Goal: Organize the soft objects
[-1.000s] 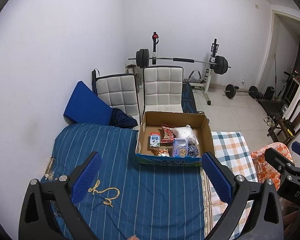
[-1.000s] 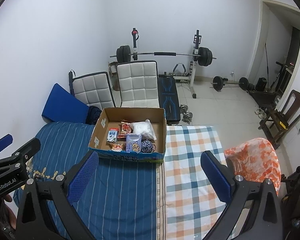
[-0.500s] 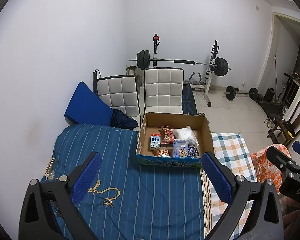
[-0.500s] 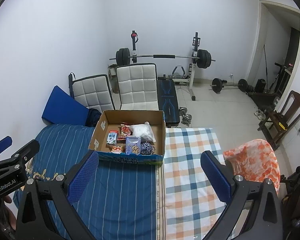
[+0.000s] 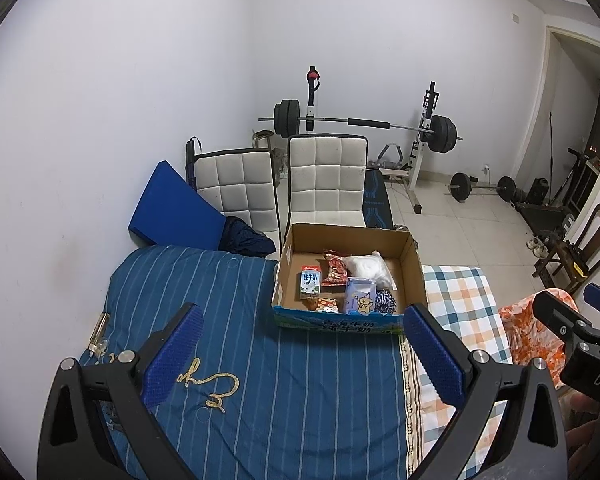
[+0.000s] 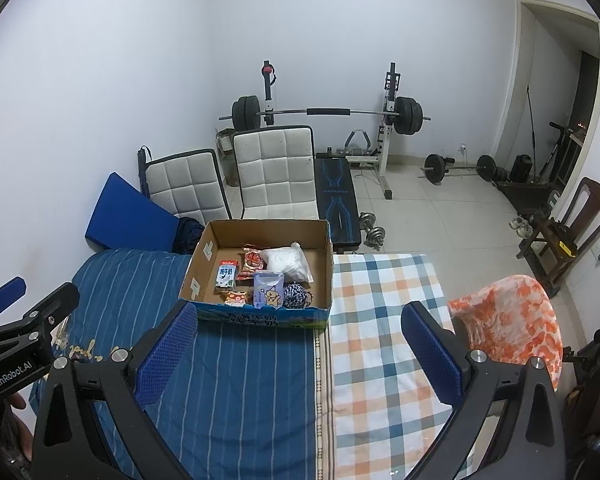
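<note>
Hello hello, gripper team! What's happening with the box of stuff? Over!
Left gripper open, empty. Right gripper open, empty. Cardboard box on the bed, soft items inside, untouched. Path to it unobstructed.

box (image 5: 350, 322) on bed (image 5: 260, 380) | 2 chairs (image 5: 327, 178) behind | perhaps 6 items inside

Cardboard box (image 6: 260, 232) on striped bedding (image 6: 236, 380)

Matt brown cardboard box (image 5: 414, 264), striped blue cloth cover (image 5: 300, 392), glossy plastic bag (image 5: 368, 269), quilted white chairs (image 5: 327, 178).
</note>
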### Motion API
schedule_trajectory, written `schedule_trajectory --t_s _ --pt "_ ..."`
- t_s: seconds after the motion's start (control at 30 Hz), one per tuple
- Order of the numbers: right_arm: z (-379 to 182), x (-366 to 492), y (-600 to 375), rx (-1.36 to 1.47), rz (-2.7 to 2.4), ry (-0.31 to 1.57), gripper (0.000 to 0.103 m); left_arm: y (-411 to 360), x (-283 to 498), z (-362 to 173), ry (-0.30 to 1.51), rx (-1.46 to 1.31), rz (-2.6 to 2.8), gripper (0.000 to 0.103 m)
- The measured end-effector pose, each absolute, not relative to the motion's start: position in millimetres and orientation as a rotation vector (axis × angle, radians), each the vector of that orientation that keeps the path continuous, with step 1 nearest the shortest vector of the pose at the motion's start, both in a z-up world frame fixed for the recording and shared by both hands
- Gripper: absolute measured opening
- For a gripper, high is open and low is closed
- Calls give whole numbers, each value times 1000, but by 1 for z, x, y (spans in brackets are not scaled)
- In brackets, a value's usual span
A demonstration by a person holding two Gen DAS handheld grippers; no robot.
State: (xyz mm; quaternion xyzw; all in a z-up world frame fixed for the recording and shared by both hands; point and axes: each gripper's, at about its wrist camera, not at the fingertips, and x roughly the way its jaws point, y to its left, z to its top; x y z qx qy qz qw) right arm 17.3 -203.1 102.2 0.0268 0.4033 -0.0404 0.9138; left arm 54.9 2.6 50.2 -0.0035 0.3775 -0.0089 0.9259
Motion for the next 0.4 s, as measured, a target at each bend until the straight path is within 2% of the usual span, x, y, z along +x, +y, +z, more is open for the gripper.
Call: schedule_trajectory --t_s 0.4 --pt "102 18 -202 56 -84 829 103 5 53 49 765 -16 -20 103"
